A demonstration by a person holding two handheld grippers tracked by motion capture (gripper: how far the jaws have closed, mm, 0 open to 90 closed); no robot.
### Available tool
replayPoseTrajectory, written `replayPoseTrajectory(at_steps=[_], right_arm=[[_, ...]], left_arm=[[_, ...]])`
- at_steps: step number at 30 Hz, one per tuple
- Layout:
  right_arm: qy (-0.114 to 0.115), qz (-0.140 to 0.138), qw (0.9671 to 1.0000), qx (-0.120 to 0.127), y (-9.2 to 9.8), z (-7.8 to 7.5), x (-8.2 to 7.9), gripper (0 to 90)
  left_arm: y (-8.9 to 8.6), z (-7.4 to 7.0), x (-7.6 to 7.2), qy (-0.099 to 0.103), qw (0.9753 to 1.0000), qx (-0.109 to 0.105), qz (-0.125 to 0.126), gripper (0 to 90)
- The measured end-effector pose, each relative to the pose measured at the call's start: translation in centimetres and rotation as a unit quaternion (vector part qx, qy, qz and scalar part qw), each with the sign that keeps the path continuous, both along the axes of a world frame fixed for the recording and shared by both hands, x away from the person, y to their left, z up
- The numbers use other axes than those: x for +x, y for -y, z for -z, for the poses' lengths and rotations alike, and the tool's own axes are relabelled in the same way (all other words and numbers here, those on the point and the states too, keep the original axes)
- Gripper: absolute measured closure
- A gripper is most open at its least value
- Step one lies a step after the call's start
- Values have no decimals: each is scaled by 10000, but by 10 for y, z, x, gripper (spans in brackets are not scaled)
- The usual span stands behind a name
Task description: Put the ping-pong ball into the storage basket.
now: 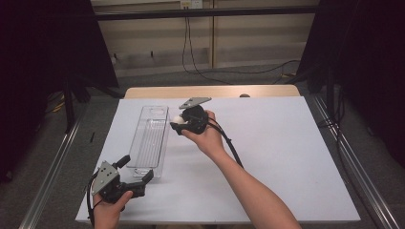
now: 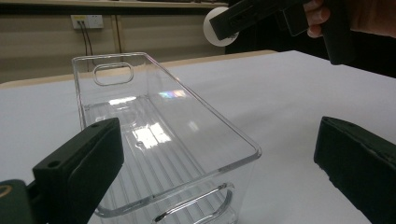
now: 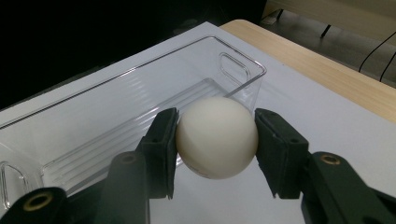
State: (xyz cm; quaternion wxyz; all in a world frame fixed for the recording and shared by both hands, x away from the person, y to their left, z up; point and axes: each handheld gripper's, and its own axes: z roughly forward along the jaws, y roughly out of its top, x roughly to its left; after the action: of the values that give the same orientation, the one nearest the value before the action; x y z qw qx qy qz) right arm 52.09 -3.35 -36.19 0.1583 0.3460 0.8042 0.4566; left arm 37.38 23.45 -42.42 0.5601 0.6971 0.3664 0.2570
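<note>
Jaws of R gripper [image 3: 217,140] clamped on white ball [image 3: 217,137], held just beside clear bin's [image 1: 160,143] far rim, L gripper [image 1: 136,174] wide open, empty at bin's near end; carry step, next prob move over bin & release.

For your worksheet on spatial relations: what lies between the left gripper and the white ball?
The clear bin lies between the left gripper and the white ball, in the left gripper view.
</note>
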Motion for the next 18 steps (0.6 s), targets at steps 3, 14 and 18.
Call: replayPoseTrajectory(at_steps=[3, 14, 18], right_arm=[[5, -20, 10000, -8, -2, 0, 1, 513], [6, -95, 10000, 10, -10, -1, 1, 513], [22, -135, 9999, 6, -13, 0, 1, 513]], left_arm=[[0, 0, 0, 0, 10000, -17, -2, 16], [0, -1, 0, -17, 10000, -33, 19, 16], [0, -1, 0, 7, 10000, -2, -17, 17]])
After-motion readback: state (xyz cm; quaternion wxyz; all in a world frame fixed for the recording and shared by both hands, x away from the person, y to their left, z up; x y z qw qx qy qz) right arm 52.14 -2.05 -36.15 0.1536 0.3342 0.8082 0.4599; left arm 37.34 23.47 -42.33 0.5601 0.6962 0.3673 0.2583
